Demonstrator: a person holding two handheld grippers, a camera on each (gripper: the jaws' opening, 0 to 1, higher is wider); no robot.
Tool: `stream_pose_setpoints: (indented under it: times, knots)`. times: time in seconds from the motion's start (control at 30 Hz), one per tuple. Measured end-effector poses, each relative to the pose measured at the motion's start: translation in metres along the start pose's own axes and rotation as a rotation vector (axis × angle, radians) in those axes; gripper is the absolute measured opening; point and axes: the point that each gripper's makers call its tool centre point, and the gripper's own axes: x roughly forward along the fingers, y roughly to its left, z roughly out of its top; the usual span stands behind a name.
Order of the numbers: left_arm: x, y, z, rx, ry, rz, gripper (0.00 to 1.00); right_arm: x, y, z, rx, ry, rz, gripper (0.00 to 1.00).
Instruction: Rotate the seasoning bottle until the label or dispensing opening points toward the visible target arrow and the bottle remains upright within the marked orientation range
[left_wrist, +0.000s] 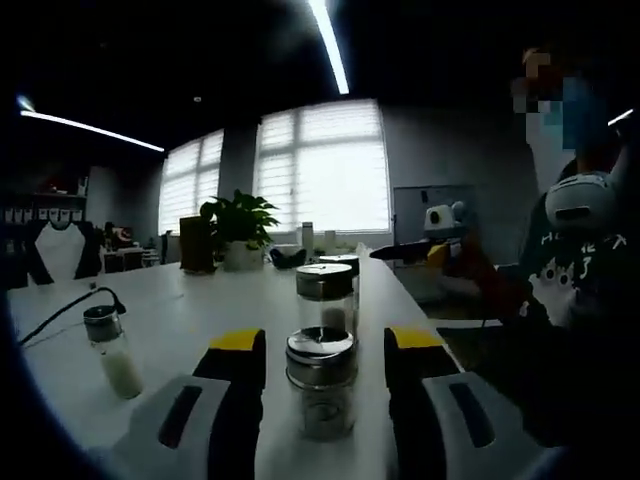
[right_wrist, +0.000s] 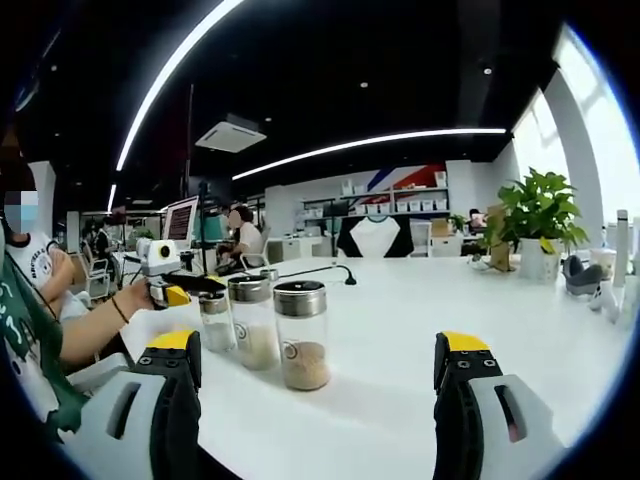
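Observation:
A glass seasoning bottle (left_wrist: 320, 388) with a metal lid stands upright on the white table (left_wrist: 200, 310), between the jaws of my left gripper (left_wrist: 327, 340). The jaws are open, with a small gap on each side of the bottle. Two more bottles (left_wrist: 325, 296) stand in a row behind it. In the right gripper view the same row shows as a bottle of brown grains (right_wrist: 302, 336), a middle bottle (right_wrist: 252, 322) and a small bottle (right_wrist: 215, 320), with the left gripper (right_wrist: 170, 285) at the small one. My right gripper (right_wrist: 318, 342) is wide open and holds nothing.
A fourth bottle (left_wrist: 112, 352) stands alone at the left beside a black cable (left_wrist: 70, 305). A potted plant (left_wrist: 240, 225) sits at the table's far end. A person (left_wrist: 570, 250) is at the table's right edge, holding the right gripper (left_wrist: 440, 238).

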Motion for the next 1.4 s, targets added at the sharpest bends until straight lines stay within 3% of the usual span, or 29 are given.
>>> stream_pose_setpoints:
  times: [0.1,0.23,0.33,0.7,0.87,1.4]
  knots:
    - [0.003,0.008,0.001,-0.023,-0.001,-0.006,0.55,0.000,0.000,0.000,0.000,0.002,-0.002,0.99]
    - [0.004,0.002,-0.004,-0.049,0.022,-0.122,0.54,-0.001,-0.001,0.001,-0.001,-0.001,-0.004,0.99]
    - [0.009,0.008,-0.010,-0.063,0.051,-0.134,0.53,-0.001,-0.002,0.002,-0.001,-0.001,-0.006,0.99]
    - [0.012,0.010,-0.016,-0.072,0.072,-0.182,0.47,-0.001,-0.002,0.001,-0.001,0.002,-0.004,0.99]
    - [0.014,0.000,-0.015,-0.065,0.070,-0.229,0.37,-0.002,-0.003,0.002,0.000,0.000,-0.009,0.99]
    - [0.016,0.000,-0.015,-0.069,0.092,-0.181,0.33,-0.001,-0.002,0.000,0.001,0.006,-0.005,0.99]
